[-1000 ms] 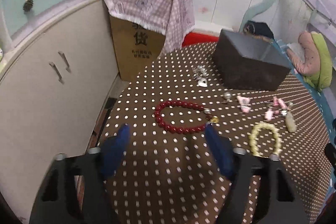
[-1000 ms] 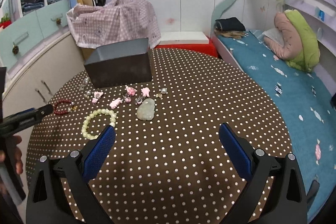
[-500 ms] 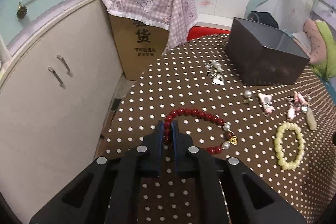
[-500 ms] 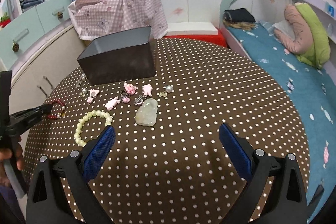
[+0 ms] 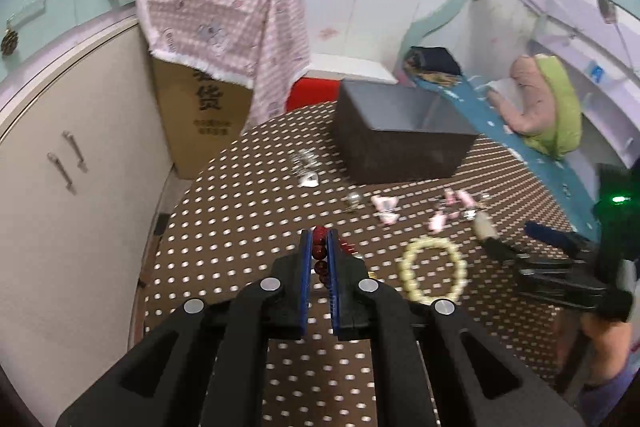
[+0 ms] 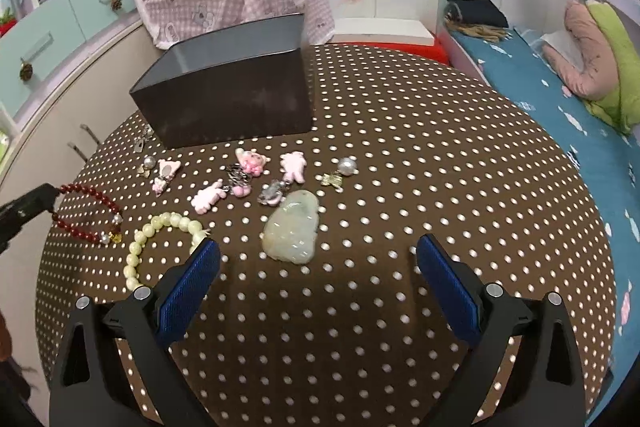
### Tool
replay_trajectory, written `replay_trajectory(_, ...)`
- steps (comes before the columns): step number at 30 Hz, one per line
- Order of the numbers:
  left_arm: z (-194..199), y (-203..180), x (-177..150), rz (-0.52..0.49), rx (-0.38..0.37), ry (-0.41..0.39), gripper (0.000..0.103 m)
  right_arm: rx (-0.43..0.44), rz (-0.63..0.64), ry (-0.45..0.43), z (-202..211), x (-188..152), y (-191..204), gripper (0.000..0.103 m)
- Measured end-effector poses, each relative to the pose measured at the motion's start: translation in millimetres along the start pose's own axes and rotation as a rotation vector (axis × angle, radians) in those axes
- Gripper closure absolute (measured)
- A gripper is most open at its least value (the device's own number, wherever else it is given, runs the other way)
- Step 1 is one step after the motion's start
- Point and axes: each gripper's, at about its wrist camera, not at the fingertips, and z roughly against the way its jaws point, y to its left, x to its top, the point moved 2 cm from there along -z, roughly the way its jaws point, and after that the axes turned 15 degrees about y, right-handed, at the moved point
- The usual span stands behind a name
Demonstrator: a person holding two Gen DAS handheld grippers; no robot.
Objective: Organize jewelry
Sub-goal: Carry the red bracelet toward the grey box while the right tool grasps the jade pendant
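While the left gripper (image 5: 319, 247) fingers clamp the red bead bracelet (image 6: 86, 213) in front of the dark box (image 6: 228, 99), the right gripper (image 6: 318, 263), fingers spread and just narrowing, empty, hovers near the jade pendant (image 6: 292, 233).

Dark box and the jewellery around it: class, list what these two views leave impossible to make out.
- Box contents: its walls hide the inside in both views.
- Silver charm, left view: too blurred to identify.
- Red bracelet, left view: mostly hidden by the left tool shut on it.
- Pale bracelet, right view: near part hidden behind the right tool's finger.
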Motion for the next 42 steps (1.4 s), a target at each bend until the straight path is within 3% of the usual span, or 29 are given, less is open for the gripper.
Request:
replay_trajectory(1,1.9,-3.1,1.1,-0.01,-0.009,-0.001,0.097,-0.003,0.007,0.014,-4.3,1.9,2.0,0.042)
replay_trajectory(5,10.6,-16.6,4.9,-0.035,-0.053,-0.015,0.097,-0.045,0.048,0.013,-8.3,6.3,8.7,0.056)
replay_trajectory(7,15.5,-22.4,9.0,-0.044,-0.085,-0.019,0.097,-0.029,0.058,0.015,-8.6,8.4,9.3,0.073)
replay_trajectory(19,53.0,-57.0,53.9,-0.136,-0.2,-0.079,0.097,0.105,0.035,-0.018,24.3,4.0,-7.4,0.073)
replay_trajectory(23,61.6,-68.5,76.9,-0.158,-0.189,-0.099,0.097,0.136,0.034,-0.029,35.5,13.3,-6.5,0.074)
replay_trajectory(24,62.1,-70.8,82.4,-0.162,-0.185,-0.102,0.097,0.14,0.032,-0.031,37.9,15.2,-7.1,0.089)
replay_trajectory(25,61.8,-73.1,89.2,-0.166,-0.186,-0.102,0.097,0.161,0.029,-0.031,40.3,18.6,-8.2,0.095)
replay_trajectory(29,48.5,-73.1,114.2,-0.154,-0.199,-0.072,0.097,0.126,0.039,-0.05,51.4,32.4,-4.4,0.096)
replay_trajectory(31,36.5,-74.1,123.5,-0.152,-0.169,-0.046,0.097,0.128,0.043,-0.033,52.2,38.3,-1.9,0.098)
replay_trajectory(36,28.3,-72.1,119.4,-0.146,-0.14,-0.025,0.097,0.172,0.036,0.028,39.3,39.9,-10.4,0.095)
replay_trajectory(38,28.2,-69.8,115.1,-0.144,-0.144,-0.022,0.097,0.127,0.031,0.045,28.1,34.3,-16.3,0.092)
replay_trajectory(40,28.1,-67.3,112.1,-0.144,-0.138,-0.025,0.097,0.094,0.025,0.05,17.0,29.6,-19.6,0.035)
replay_trajectory(42,27.5,-65.3,110.1,-0.139,-0.134,-0.024,0.097,0.097,0.016,0.041,10.2,26.3,-17.3,0.034)
